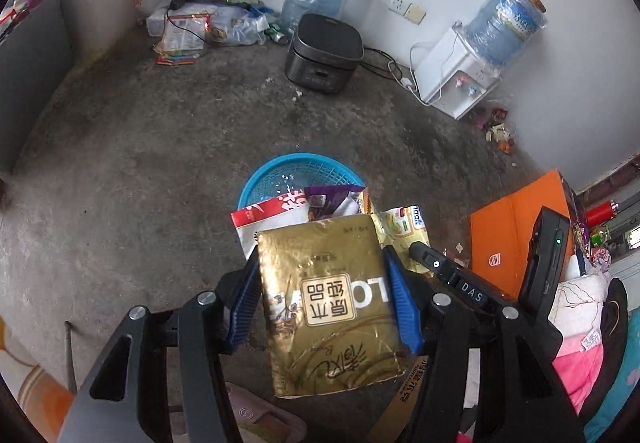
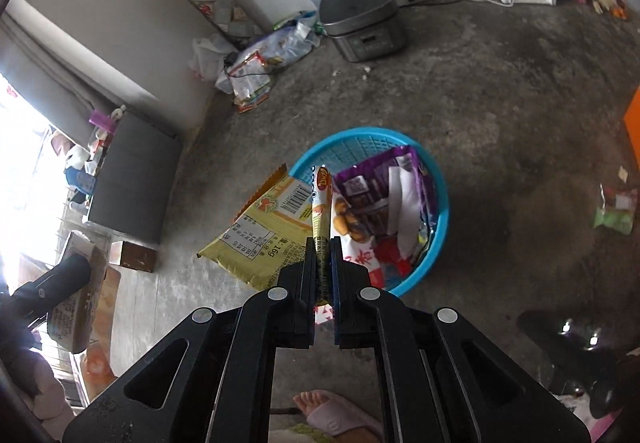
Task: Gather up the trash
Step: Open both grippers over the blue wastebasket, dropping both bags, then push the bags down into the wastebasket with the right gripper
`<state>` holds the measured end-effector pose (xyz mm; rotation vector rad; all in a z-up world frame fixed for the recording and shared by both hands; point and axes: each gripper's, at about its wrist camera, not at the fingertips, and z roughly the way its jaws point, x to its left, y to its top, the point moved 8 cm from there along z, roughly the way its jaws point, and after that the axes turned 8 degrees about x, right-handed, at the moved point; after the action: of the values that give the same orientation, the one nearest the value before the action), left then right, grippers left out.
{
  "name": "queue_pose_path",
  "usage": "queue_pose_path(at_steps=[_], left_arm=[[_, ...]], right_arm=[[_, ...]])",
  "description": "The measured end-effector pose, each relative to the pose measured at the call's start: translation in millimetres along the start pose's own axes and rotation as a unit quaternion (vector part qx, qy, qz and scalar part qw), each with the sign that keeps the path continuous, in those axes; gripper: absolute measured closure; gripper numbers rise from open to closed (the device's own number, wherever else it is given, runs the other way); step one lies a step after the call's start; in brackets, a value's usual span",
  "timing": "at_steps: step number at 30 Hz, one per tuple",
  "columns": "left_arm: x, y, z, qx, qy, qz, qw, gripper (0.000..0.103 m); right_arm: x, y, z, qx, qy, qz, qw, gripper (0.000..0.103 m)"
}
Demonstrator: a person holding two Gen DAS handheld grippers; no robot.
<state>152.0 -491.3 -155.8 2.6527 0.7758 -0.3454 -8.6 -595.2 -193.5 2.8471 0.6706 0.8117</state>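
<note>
i have the left gripper clamped on a gold packet, its blue pads pressing both sides, just short of the blue basket on the concrete floor. my right gripper pinches a yellow snack wrapper over the basket's near rim, jaws almost together. purple and red wrappers already lie inside.

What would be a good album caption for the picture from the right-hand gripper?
Right gripper pinches a yellow snack wrapper above a blue basket already holding wrappers.
</note>
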Motion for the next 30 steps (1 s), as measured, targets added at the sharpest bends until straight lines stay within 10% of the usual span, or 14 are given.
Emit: queue_pose_path(at_steps=[3, 11, 23, 30], left_arm=[[-10.0, 16.7, 50.1, 0.033, -0.013, -0.002, 0.9994, 0.038], [-0.6, 22.9, 90.0, 0.051, -0.018, -0.059, 0.9968, 0.038], [28.5, 4.6, -54.9, -0.044, 0.013, -0.012, 0.9989, 0.038], [88.4, -67.8, -142.6, -0.088, 0.05, -0.054, 0.9934, 0.038]], right_arm=[[-17.9, 1.6, 26.7, 0.03, 0.005, 0.022, 0.999, 0.077], [-57.5, -8.4, 56.0, 0.057, 0.006, 0.084, 0.995, 0.076], [9.5, -1.2, 74.9, 0.075, 0.033, -0.028, 0.996, 0.087], [-1.8, -21.0, 196.7, 0.21, -0.105, -0.078, 0.969, 0.101]])
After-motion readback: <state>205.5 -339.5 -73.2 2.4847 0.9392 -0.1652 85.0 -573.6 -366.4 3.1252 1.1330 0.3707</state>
